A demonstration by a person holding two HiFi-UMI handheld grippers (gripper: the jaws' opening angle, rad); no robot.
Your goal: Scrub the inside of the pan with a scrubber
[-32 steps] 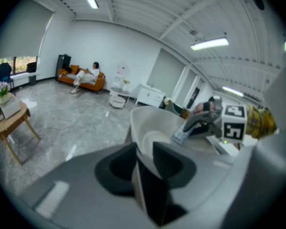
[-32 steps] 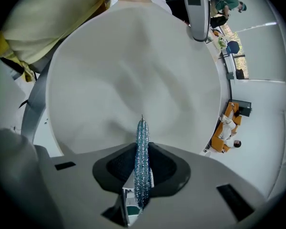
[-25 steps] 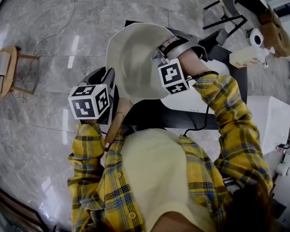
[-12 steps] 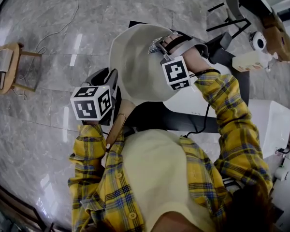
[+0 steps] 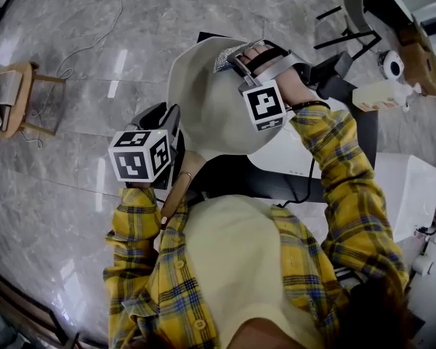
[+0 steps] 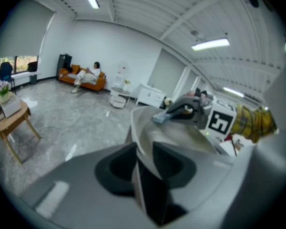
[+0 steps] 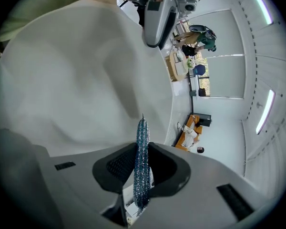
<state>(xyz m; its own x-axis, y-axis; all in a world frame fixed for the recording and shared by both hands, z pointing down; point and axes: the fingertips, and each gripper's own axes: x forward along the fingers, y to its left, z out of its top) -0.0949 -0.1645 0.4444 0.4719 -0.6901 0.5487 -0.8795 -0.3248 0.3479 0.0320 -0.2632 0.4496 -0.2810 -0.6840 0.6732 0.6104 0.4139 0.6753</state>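
Observation:
The cream-coloured pan is held tilted up over the floor, its wooden handle pointing back at the person. My left gripper is shut on the pan's rim near the handle; in the left gripper view the rim runs between the pads. My right gripper is shut on a flat, glittery blue-silver scrubber, which rests against the pan's inner wall near its far rim. In the left gripper view the scrubber shows at the tip of the right gripper.
A black table with white boxes lies under the pan. To the right stand a white unit and a black chair. A small wooden table stands on the marble floor at left, with a cable nearby.
My right gripper has slid the scrubber up the pan's inner wall toward the far rim and turned a little. The left gripper and the pan have stayed put.

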